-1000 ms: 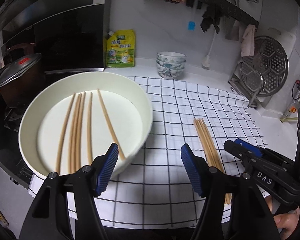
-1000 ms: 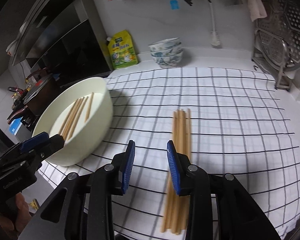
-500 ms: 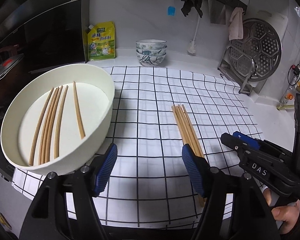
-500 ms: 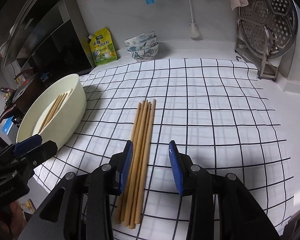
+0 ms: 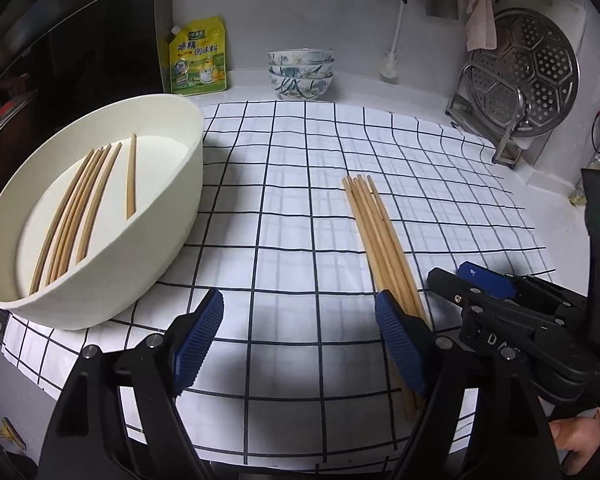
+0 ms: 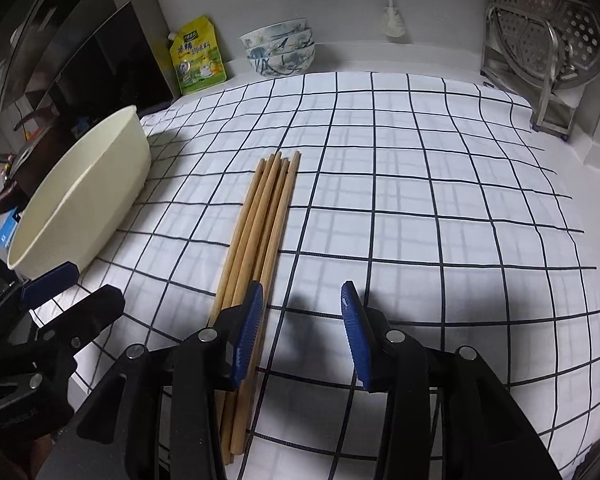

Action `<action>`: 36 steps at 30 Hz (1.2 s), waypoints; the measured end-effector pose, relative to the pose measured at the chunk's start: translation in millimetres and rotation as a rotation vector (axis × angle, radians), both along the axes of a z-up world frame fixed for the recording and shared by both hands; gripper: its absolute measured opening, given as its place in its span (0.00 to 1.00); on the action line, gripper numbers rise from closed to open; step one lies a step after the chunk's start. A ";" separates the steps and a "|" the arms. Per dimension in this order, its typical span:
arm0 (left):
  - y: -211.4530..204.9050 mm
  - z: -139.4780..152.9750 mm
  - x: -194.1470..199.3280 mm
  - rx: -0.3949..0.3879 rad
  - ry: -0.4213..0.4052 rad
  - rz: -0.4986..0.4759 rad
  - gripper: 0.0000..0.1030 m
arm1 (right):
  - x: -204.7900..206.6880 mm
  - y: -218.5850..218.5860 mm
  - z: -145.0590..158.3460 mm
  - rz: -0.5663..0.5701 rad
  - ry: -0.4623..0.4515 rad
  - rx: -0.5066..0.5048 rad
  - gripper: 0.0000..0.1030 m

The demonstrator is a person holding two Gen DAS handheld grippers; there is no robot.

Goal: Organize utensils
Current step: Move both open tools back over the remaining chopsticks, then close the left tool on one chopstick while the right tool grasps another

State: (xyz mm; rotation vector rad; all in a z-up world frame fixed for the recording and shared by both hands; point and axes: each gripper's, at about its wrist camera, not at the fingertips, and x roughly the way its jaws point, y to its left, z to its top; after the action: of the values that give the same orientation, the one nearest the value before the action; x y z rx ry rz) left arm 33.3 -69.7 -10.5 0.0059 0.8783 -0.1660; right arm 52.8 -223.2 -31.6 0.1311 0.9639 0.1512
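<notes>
A bundle of slim, round, pale wooden chopsticks (image 6: 260, 224) lies side by side on a white cloth with a thin dark grid (image 6: 420, 200), its tips fanned slightly at the far end. More chopsticks of the same smooth wood (image 5: 80, 208) lie inside a wide, cream, matt plastic basin (image 5: 168, 216) that stands on the cloth's left edge, well apart from the bundle. At the back stand stacked blue-patterned porcelain bowls (image 5: 300, 74), a glossy yellow-green refill pouch (image 5: 196, 56) and a perforated round steel steamer plate (image 5: 524, 72) on a wire rack.

The left gripper (image 5: 300, 340), black with ribbed blue pads, has its jaws wide apart over bare cloth, its right pad just beside the bundle. The right gripper (image 6: 302, 336) is partly open with nothing between its pads, the bundle passing under its left finger. Both have just been opening. Compared with a second ago, both grippers sit lower over the cloth, and the bundle lies left of the right gripper's gap.
</notes>
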 end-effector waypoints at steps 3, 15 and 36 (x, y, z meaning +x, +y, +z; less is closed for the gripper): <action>4.2 -3.9 0.9 -0.003 -0.008 0.036 0.75 | -0.5 4.5 -2.8 0.016 -0.002 -0.019 0.39; 11.3 -10.4 2.6 -0.029 0.010 0.061 0.75 | -1.9 18.7 -9.1 0.051 0.012 -0.099 0.38; -21.4 -31.7 22.9 -0.046 0.083 0.011 0.78 | -6.0 -28.6 -11.1 -0.052 0.019 -0.104 0.40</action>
State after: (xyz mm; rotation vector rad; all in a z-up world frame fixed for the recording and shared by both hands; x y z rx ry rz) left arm 56.2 -91.1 -42.1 -0.0487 0.9573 -0.1774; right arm 46.8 -251.8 -42.8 0.0623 0.9846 0.0521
